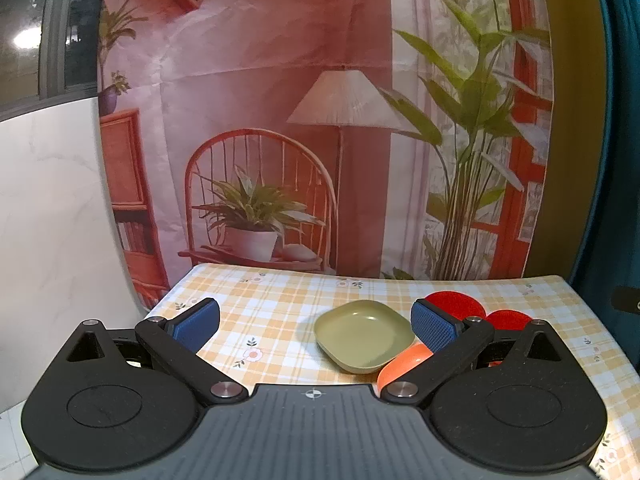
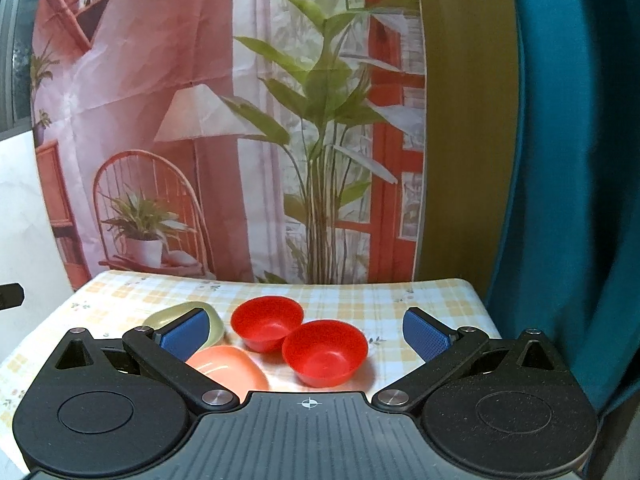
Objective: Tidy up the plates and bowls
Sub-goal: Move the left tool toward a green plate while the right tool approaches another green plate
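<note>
Checkered yellow tablecloth (image 2: 340,300) held everything: two red bowls (image 2: 325,352) touching at the middle, an orange plate (image 2: 228,372) at their 8 o'clock, and a green plate (image 1: 362,334) just past it at 10. Left gripper (image 1: 316,326) and right gripper (image 2: 308,334) both hovered with fingers spread wide, holding nothing.

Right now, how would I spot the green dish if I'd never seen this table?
Find the yellow checked tablecloth. Left of two round red plastic bowls lie two squarish shallow plates; the olive-green plastic plate sits farther back than the orange plate, the only green piece.
</note>
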Demonstrator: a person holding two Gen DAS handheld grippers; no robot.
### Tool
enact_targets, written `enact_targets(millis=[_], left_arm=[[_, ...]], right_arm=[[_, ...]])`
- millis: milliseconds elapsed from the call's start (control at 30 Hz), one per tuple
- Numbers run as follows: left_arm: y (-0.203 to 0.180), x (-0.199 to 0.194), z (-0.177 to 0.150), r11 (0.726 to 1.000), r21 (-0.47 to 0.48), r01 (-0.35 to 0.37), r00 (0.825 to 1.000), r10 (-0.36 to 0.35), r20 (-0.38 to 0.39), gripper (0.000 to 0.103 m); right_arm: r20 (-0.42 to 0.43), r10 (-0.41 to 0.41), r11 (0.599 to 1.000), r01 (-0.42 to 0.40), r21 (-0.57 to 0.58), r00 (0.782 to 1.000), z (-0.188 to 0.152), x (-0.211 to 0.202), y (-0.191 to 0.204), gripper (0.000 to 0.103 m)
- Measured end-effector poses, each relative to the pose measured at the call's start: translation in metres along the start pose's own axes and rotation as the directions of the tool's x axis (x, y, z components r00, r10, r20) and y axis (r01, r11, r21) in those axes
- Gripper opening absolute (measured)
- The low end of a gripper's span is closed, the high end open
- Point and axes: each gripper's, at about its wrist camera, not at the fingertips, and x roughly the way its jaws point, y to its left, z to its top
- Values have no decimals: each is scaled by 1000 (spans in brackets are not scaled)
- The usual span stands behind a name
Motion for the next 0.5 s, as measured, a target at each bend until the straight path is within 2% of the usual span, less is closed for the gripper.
enact_targets(millis=[500], left_arm=[[-11, 43, -2, 1000, 13, 16, 1000, -15, -8, 103]], right_arm=[[-54, 9, 1000, -8, 19, 999, 1, 48, -10, 103]])
